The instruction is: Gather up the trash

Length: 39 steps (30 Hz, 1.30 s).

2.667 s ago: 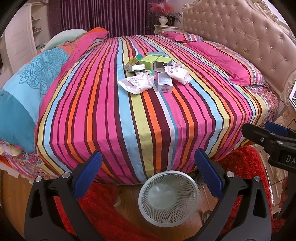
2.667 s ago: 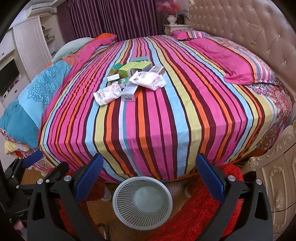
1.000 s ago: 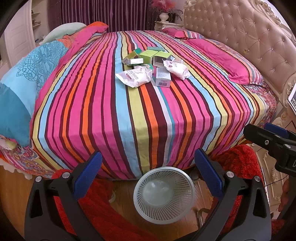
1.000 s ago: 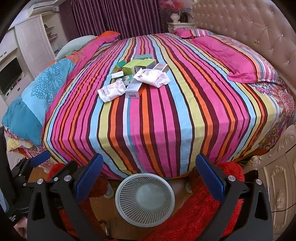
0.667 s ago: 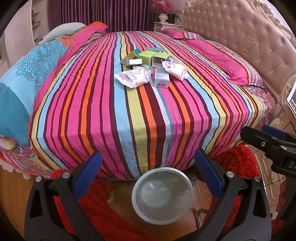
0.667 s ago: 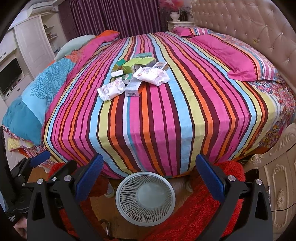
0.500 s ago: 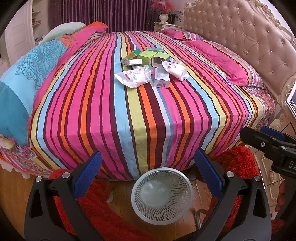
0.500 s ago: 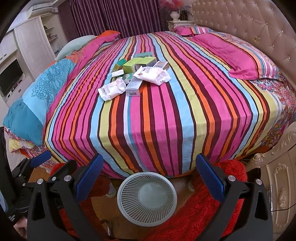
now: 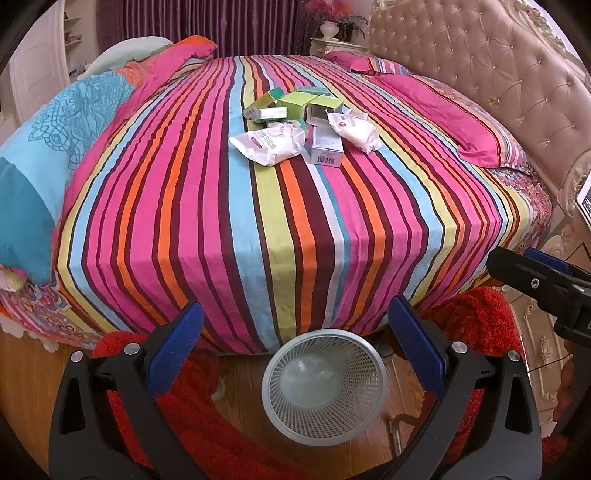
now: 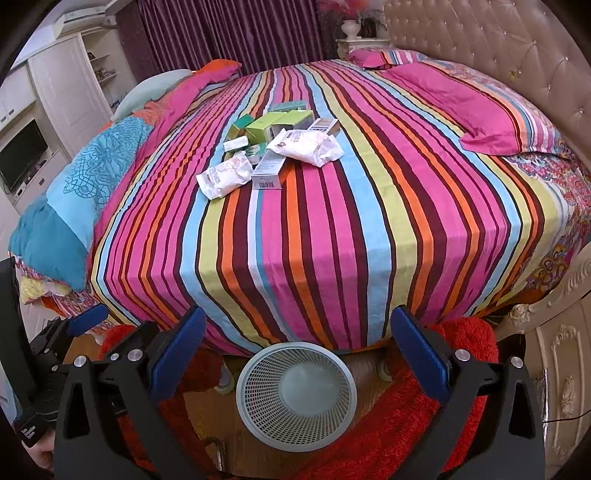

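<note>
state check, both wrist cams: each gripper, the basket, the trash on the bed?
left gripper: open, holding nothing
right gripper: open, holding nothing
white mesh basket: upright on the floor at the foot of the bed, looks empty
crumpled white packets: two, lying on the striped bedspread, untouched
green box: lying on its side in the pile
barcode box: lying flat, barcode end toward the cameras

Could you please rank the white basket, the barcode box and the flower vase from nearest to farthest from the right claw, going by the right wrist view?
1. White basket: on the floor, just ahead of the open right claw.
2. Barcode box: mid-bed, in the trash pile.
3. Flower vase: on the stand beyond the bed, by the curtain.
</note>
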Each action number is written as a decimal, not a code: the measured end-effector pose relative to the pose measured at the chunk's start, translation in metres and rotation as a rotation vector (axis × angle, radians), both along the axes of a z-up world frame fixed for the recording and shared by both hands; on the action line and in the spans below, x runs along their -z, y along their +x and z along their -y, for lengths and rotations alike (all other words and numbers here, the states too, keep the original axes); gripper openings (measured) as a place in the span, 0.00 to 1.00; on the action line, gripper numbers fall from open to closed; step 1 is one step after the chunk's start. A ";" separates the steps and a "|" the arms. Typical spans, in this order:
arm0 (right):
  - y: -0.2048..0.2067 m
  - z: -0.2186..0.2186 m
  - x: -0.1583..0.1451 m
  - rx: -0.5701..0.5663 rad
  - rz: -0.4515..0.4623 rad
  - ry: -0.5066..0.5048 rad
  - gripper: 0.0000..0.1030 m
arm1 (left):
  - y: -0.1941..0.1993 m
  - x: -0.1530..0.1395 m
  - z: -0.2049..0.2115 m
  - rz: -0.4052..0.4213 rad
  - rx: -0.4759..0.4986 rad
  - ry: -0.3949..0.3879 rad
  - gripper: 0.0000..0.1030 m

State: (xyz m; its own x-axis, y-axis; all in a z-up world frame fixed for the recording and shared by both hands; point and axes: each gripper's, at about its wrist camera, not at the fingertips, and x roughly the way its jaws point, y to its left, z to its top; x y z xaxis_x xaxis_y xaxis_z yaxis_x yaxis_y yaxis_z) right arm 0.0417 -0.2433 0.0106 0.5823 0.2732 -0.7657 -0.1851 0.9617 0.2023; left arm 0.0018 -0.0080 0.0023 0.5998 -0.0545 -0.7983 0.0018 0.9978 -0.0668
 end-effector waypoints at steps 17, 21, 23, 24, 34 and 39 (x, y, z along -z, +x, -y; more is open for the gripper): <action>0.008 -0.008 0.007 -0.021 -0.020 -0.027 0.93 | 0.010 0.007 -0.004 -0.022 -0.008 -0.001 0.94; 0.014 -0.008 0.009 -0.019 -0.027 -0.033 0.93 | 0.017 0.010 -0.006 -0.035 -0.012 -0.004 0.94; 0.018 -0.007 0.010 -0.013 -0.029 -0.027 0.93 | 0.020 0.011 -0.006 -0.038 -0.011 -0.002 0.94; 0.020 -0.007 0.010 -0.011 -0.029 -0.023 0.93 | 0.023 0.012 -0.006 -0.041 -0.010 0.000 0.94; 0.054 -0.009 0.013 -0.047 0.007 0.002 0.93 | 0.056 0.016 -0.012 -0.039 -0.002 0.006 0.94; 0.099 -0.007 0.009 -0.052 0.059 0.014 0.93 | 0.098 0.016 -0.025 0.002 -0.012 0.022 0.94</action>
State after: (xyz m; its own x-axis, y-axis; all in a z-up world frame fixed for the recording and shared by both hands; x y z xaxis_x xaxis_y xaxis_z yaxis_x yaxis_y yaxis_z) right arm 0.1410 -0.2368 0.0018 0.6108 0.3148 -0.7265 -0.2472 0.9475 0.2027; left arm 0.1003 0.0169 -0.0136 0.6023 -0.0300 -0.7977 -0.0103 0.9989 -0.0453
